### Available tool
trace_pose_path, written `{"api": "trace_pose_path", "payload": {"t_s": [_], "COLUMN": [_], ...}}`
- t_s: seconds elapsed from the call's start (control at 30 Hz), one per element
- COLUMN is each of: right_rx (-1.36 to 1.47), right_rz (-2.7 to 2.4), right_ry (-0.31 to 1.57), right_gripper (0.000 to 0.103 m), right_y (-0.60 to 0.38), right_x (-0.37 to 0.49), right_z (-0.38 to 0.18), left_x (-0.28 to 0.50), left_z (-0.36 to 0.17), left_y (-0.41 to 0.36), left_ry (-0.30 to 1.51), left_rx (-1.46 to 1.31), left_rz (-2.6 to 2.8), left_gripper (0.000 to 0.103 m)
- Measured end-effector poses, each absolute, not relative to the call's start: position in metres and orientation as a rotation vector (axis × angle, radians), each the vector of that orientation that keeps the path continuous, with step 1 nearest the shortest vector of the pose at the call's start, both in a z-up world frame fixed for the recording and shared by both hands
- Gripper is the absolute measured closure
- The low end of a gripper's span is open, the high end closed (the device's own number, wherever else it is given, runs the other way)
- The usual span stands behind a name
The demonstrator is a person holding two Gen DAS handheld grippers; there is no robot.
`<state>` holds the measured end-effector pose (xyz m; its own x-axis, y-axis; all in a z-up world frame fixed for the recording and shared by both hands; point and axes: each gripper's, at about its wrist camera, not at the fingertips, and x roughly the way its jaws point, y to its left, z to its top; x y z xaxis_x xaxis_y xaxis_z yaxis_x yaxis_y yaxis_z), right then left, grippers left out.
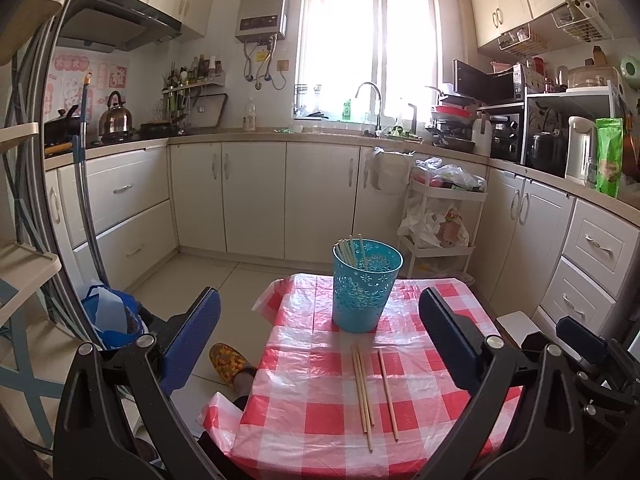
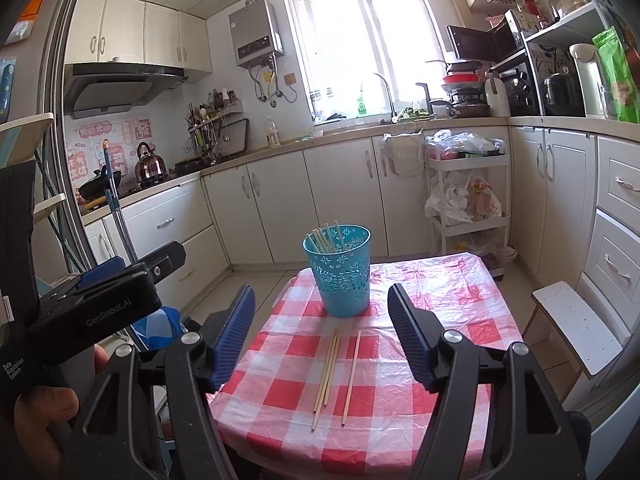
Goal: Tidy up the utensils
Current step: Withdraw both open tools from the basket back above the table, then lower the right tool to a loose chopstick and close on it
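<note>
On the tabletop [image 1: 420, 420], a blue perforated cup [image 1: 366, 286] is standing with several chopsticks [image 1: 350, 252] leaning inside. Just in front of the cup, loose chopsticks [image 1: 364, 392] are lying flat on the checked cloth. Left gripper [image 1: 320, 336] and right gripper [image 2: 322, 332] are hovering before the cup, fingers spread wide, holding nothing.

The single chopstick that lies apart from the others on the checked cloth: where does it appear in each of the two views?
Left wrist view: the single chopstick lies lower centre, right of the chopstick bundle, between the open jaws.
Right wrist view: it lies lower centre, again right of the bundle.
Shared landmark: the blue cup, standing just beyond the chopsticks on the table in both views.
</note>
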<state>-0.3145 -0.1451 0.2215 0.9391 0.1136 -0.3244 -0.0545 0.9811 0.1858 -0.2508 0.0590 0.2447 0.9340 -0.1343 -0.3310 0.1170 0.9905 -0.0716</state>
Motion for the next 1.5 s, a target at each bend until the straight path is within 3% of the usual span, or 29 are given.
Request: {"api": "trace_pose_path", "payload": {"t_s": [0.63,0.97,1.3,1.47,1.5], "right_rx": [0.169,0.148,0.102,0.043,0.023], "right_rz": [0.087,0.035,0.025,0.035,0.030], "right_ry": [0.421,0.619,0.803,0.891,0.914], "right_gripper": [0.037,0.037,0.050,0.061,0.069], "right_y": [-0.144,-0.154,-0.152,-0.139,-0.137], "right_x": [-0.291,-0.223,-0.146,-0.105,-0.098], "right_z": [0.202,0.128,0.056,0.029,0.023], "left_x": [-0.229,-0.180,-0.140,-0.122,-0.117], "left_z": [0.230,0.181,0.118,0.093,0.088], "left_y": [0.055,0.060,0.057,0.043,0.040], "left_ry": [0.384,0.515,0.658,0.710,0.723], "left_rx": [-0.054,-0.066,-0.027,0.020,0.027], "left_rz": [-0.127,-0.096,-0.083,-0.102,-0.110], "left_gripper": [0.008,0.008,0.008,0.008,0.008]}}
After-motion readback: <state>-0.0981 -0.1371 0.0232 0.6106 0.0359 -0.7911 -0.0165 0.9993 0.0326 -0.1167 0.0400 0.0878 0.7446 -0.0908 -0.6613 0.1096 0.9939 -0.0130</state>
